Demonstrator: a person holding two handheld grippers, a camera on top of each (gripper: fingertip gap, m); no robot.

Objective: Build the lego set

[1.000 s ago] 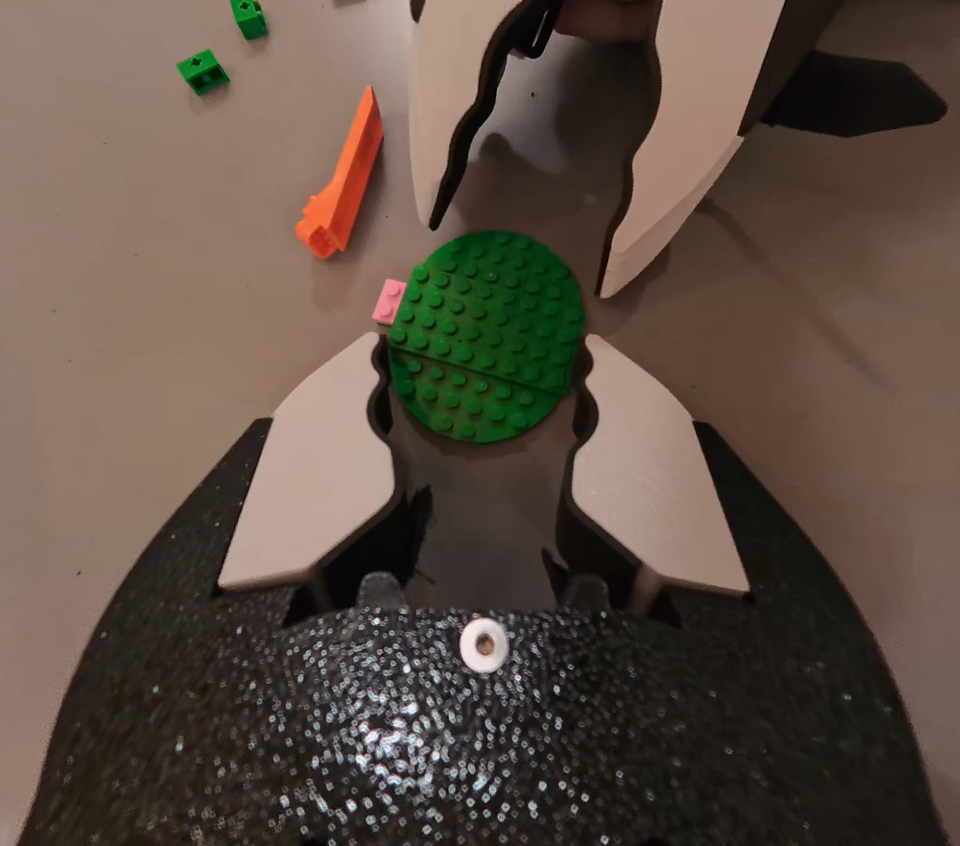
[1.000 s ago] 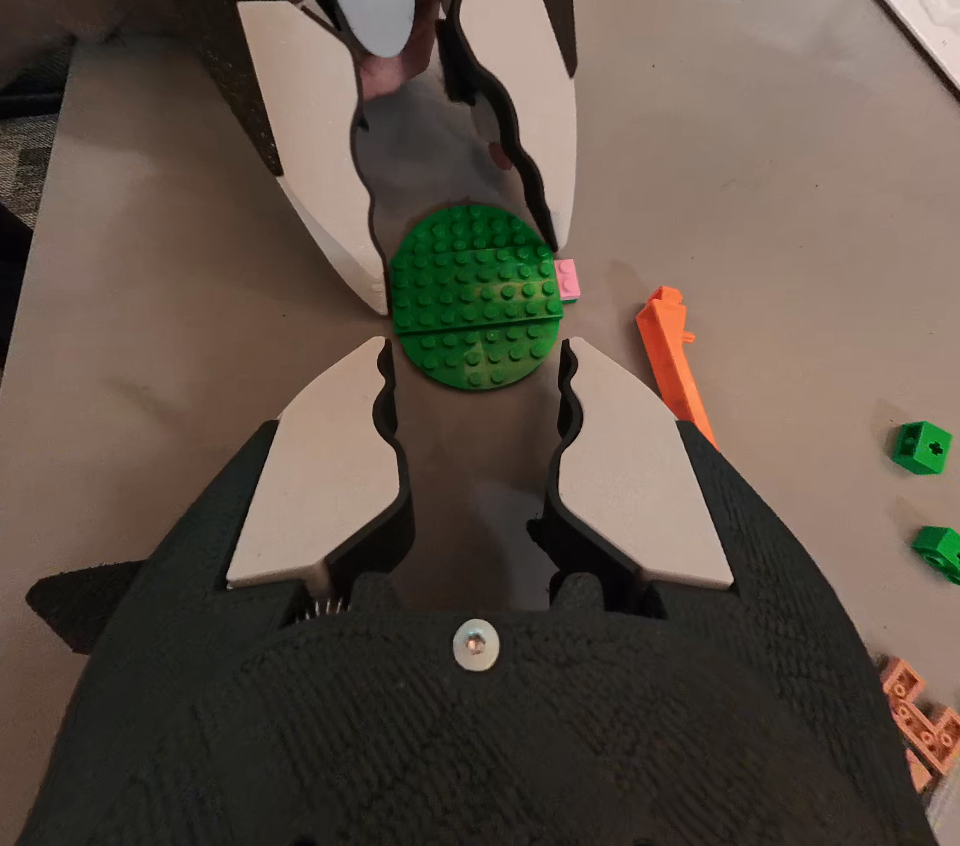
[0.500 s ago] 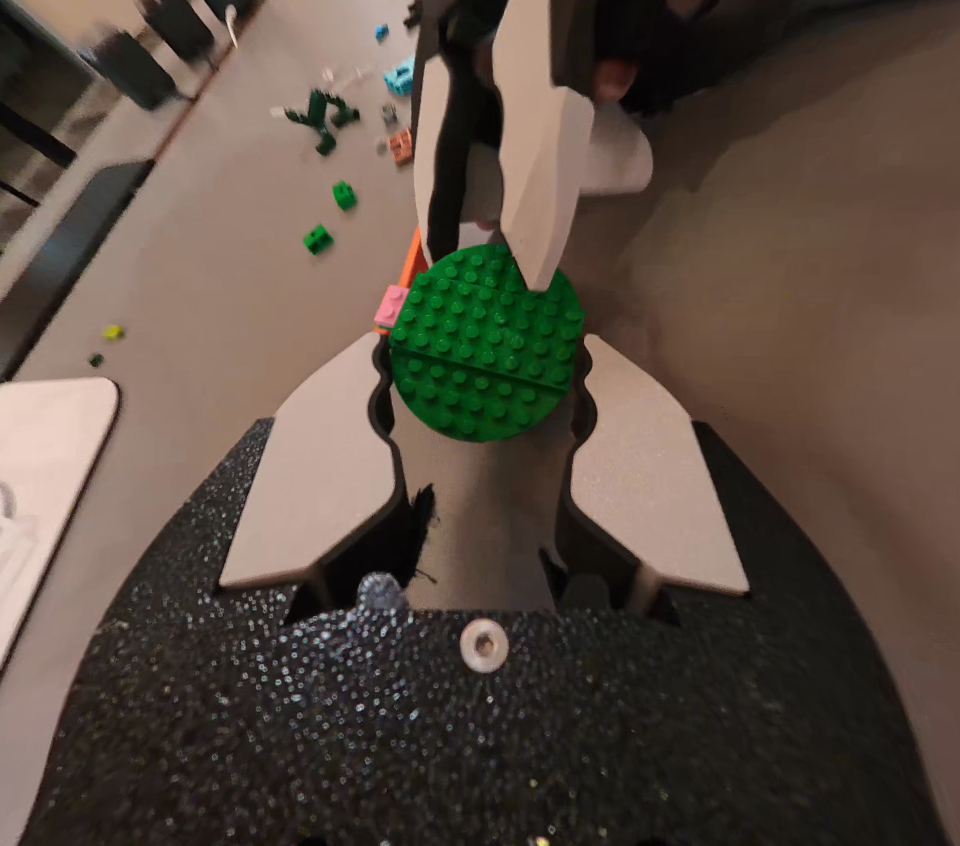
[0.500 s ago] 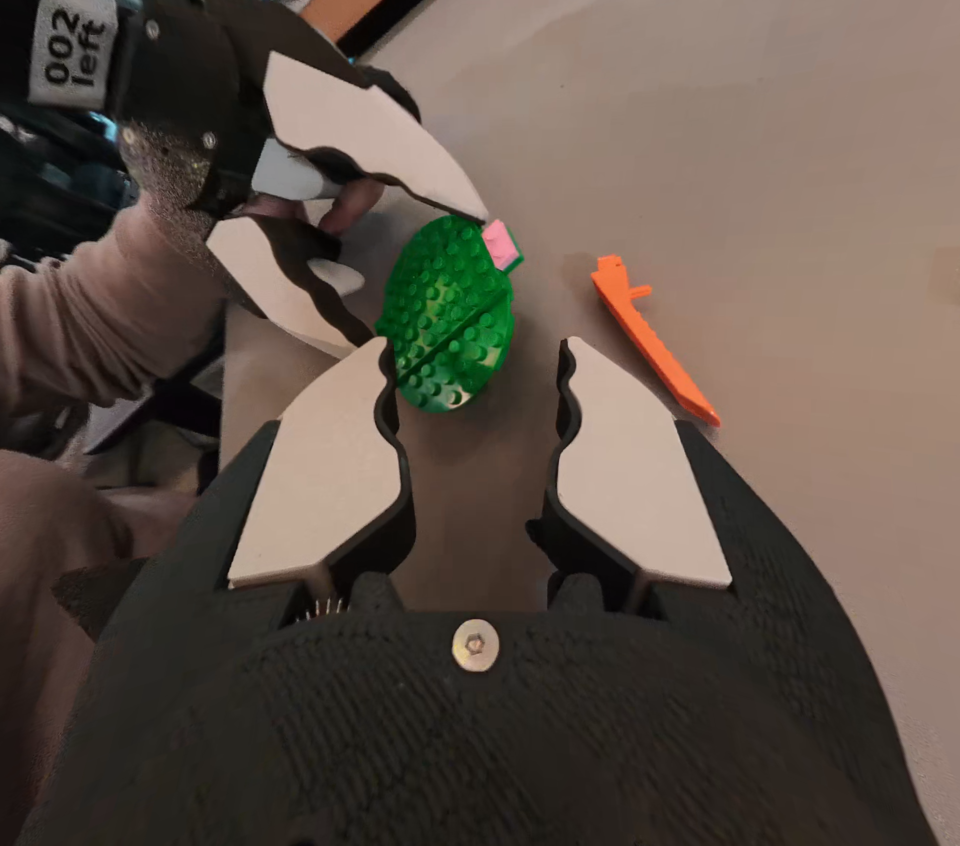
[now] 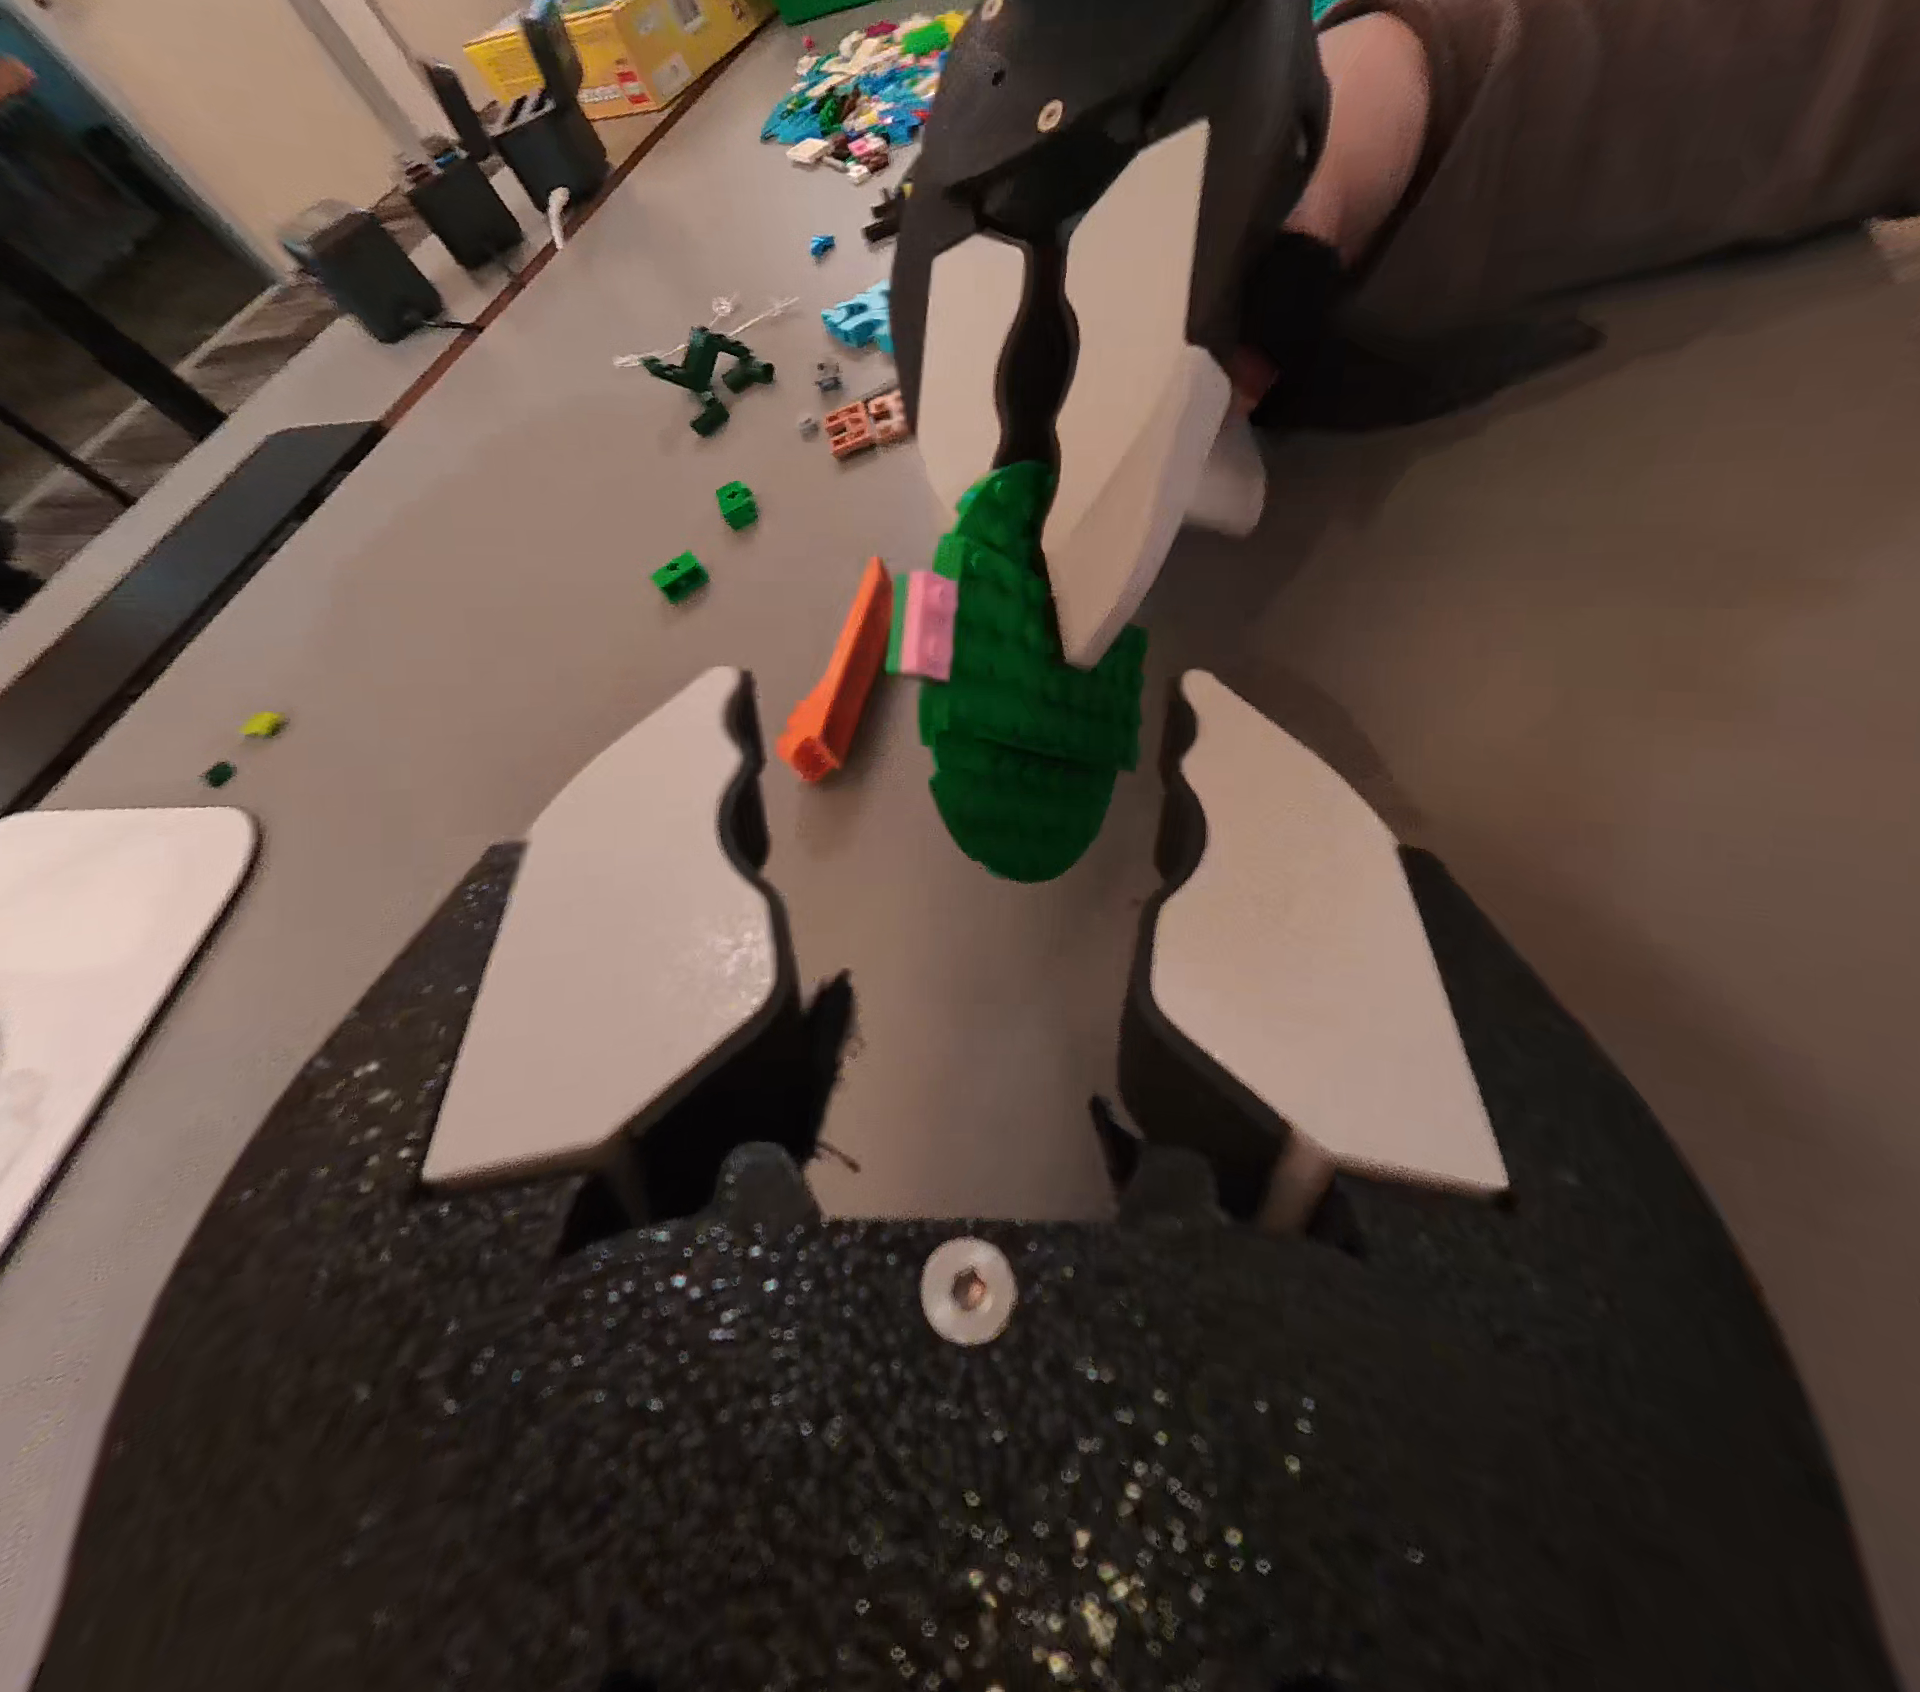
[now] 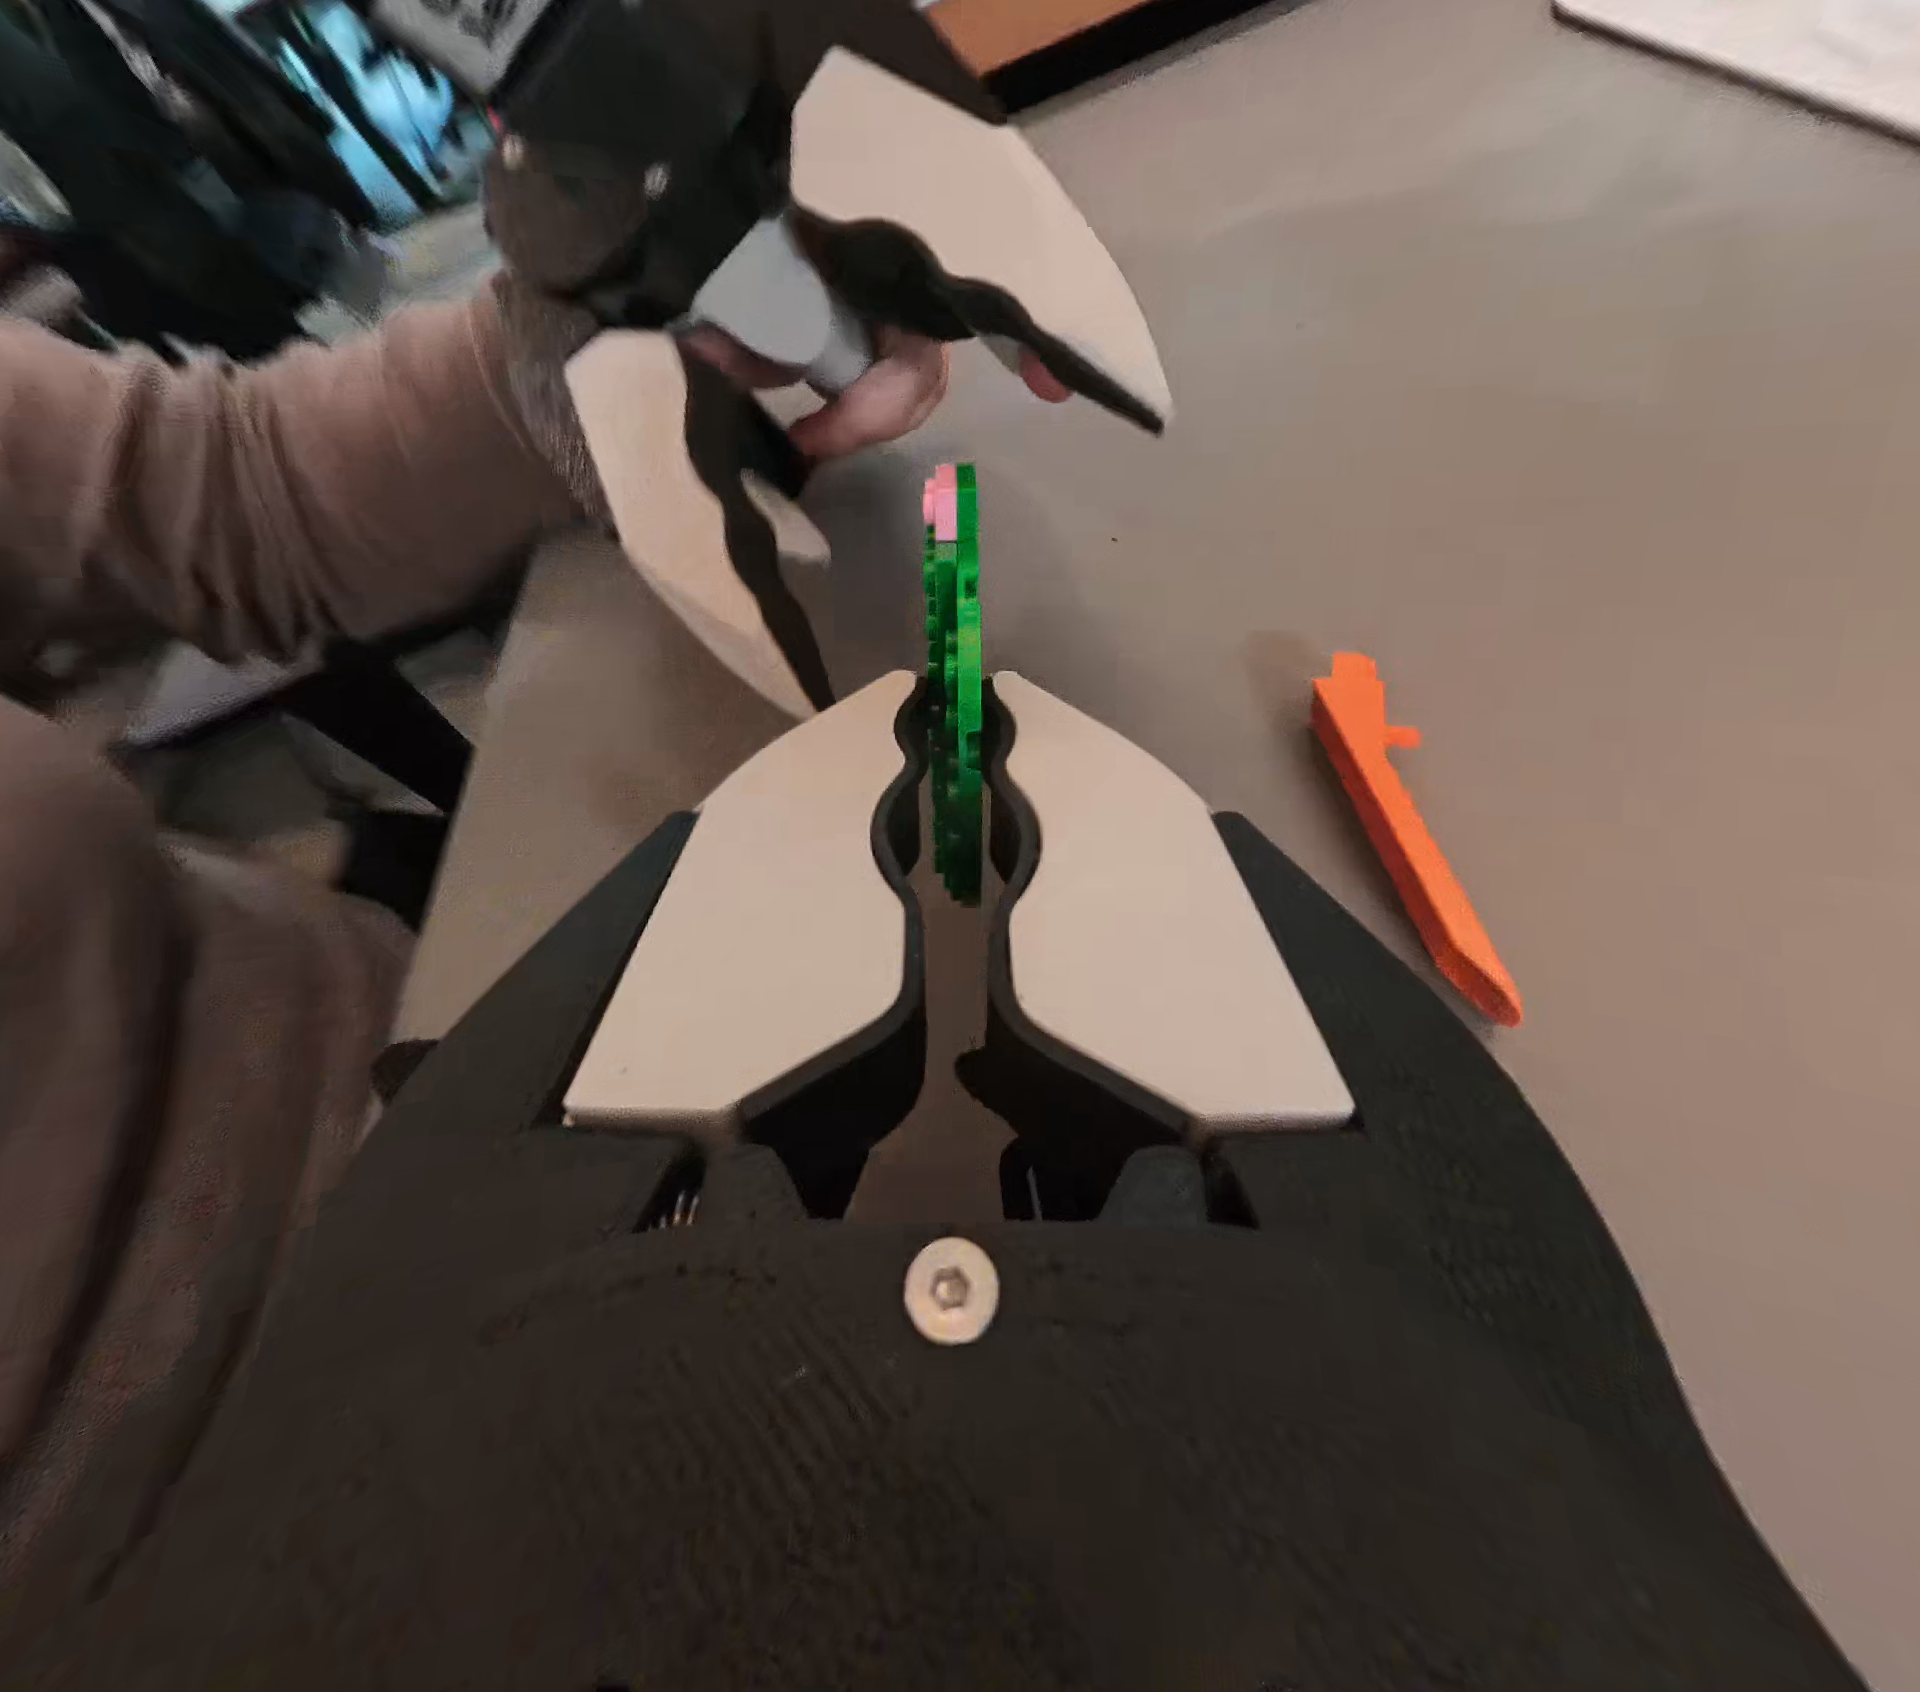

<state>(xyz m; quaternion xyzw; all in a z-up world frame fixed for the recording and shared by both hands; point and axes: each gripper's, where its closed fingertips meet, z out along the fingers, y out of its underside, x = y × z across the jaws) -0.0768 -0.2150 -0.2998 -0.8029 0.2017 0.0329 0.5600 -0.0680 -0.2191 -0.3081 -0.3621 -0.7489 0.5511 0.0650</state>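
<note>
A round green studded plate (image 6: 961, 603) with a small pink brick (image 6: 943, 504) on its rim stands on edge above the grey table. My right gripper (image 6: 956, 686) is shut on the plate's near edge. In the left wrist view the plate (image 5: 1029, 738) hangs from the right gripper (image 5: 1023, 572), which comes down from above, with the pink brick (image 5: 928, 624) on its left side. My left gripper (image 5: 961, 686) is open and empty, its fingers on either side of the plate without touching it. It also shows in the right wrist view (image 6: 982, 567), open, just beyond the plate.
An orange brick separator (image 5: 842, 676) (image 6: 1403, 842) lies on the table beside the plate. Small green bricks (image 5: 681, 577), brown bricks (image 5: 868, 427) and a loose pile (image 5: 862, 104) lie farther off. A white tray (image 5: 94, 915) sits at the left, near the table's edge. The tips of both grippers are at nearly the same place.
The plate went from flat on the table to lifted in my left gripper. Now my right gripper has shut on it, holding it on edge, and my left gripper has let go.
</note>
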